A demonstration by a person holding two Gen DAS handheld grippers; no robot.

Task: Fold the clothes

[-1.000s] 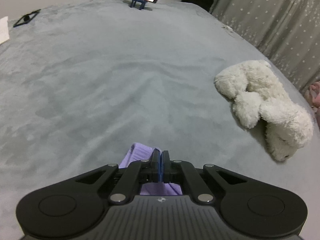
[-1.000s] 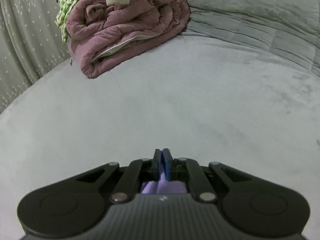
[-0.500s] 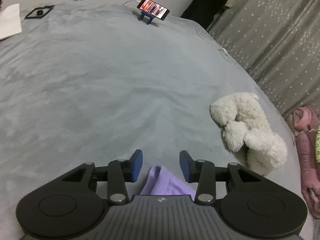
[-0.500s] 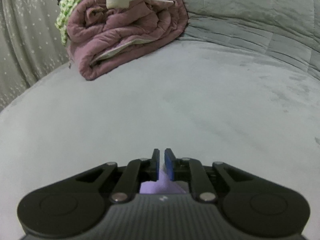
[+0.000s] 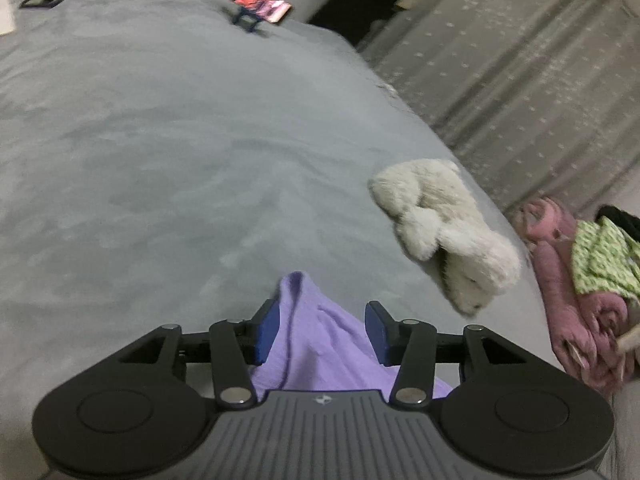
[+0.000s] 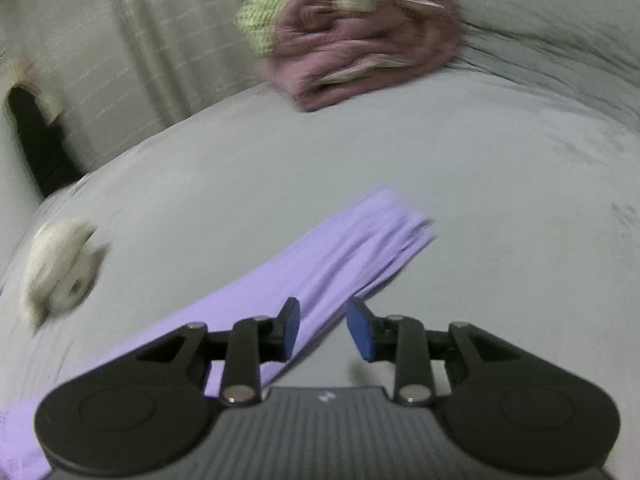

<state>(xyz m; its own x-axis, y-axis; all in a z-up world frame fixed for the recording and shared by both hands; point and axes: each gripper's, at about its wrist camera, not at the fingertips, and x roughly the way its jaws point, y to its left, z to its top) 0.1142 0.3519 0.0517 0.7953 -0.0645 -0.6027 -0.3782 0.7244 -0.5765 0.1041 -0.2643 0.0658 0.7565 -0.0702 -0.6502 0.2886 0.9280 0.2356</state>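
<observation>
While both sets of tongs stood spread, gripping nothing, the purple garment (image 6: 320,264) lay flat on the grey bed (image 5: 160,152), laid out, I'd judge, for folding. The left gripper (image 5: 322,330) straddled one bunched end. Only the right gripper (image 6: 322,326) view showed its full length, running toward one o'clock.

bed (image 5: 160,140), grey cover | on it: purple garment (image 6: 340,248); white plush toy (image 5: 444,232); pink blanket roll (image 6: 368,52); phone on stand (image 5: 260,2)

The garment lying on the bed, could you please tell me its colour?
Plain light purple garment, best seen in the right wrist view.
</observation>
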